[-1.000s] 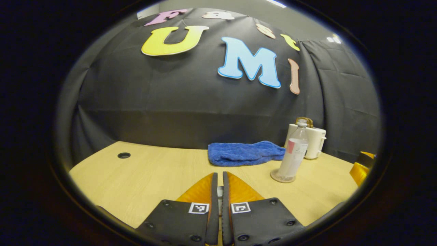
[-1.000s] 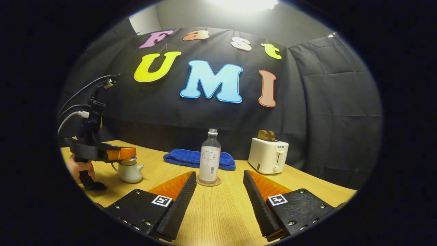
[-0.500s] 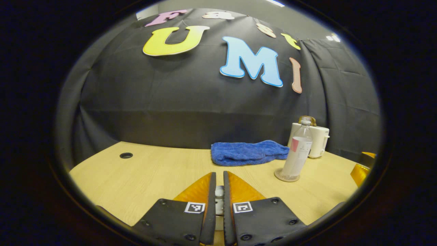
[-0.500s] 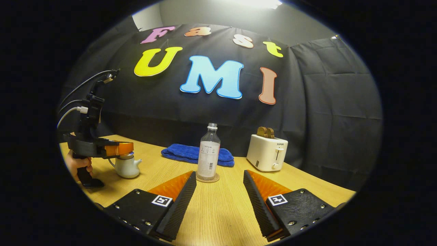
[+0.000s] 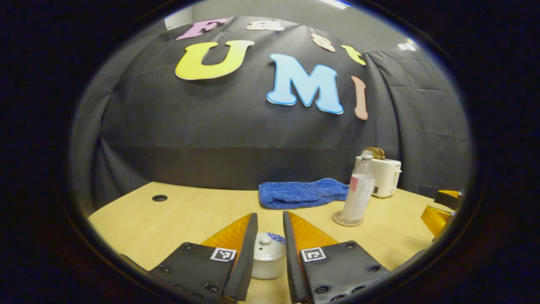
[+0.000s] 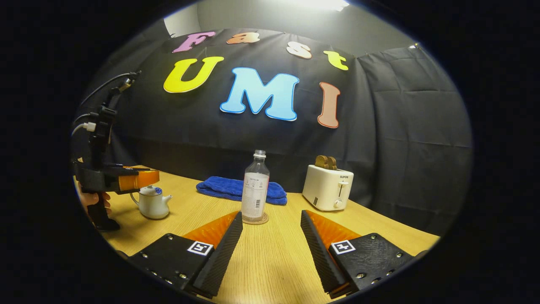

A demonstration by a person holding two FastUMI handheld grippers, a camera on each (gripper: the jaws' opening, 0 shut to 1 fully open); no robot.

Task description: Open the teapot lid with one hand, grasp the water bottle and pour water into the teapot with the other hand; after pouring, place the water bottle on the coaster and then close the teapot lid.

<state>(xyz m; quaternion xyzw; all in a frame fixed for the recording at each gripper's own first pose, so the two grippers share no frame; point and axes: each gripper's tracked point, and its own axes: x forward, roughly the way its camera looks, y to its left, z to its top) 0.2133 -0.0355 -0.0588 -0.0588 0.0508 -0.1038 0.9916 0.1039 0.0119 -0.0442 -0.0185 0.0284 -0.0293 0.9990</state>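
Observation:
A small white teapot [image 5: 265, 258] stands on the table with its lid [image 5: 265, 244] on, just below my left gripper [image 5: 270, 214], which is open with its fingers apart on either side of the knob and not touching it. In the right gripper view the left gripper [image 6: 151, 178] hovers slightly above the teapot [image 6: 152, 204], held by a hand [image 6: 93, 198]. The clear water bottle [image 6: 255, 190] stands upright on a round coaster [image 6: 255, 220], straight ahead of my open right gripper [image 6: 271, 215], a short way beyond its fingertips. The left gripper view has the bottle [image 5: 357, 190] at the right.
A folded blue towel [image 6: 236, 190] lies behind the bottle and a white toaster [image 6: 328, 192] stands to its right. A cable hole [image 5: 159, 198] sits in the table's far left. The black cloth wall closes the back of the table [image 6: 274, 261].
My left gripper has opened from shut around the lid's knob and risen a little; the lid rests on the teapot. The right gripper has hardly moved.

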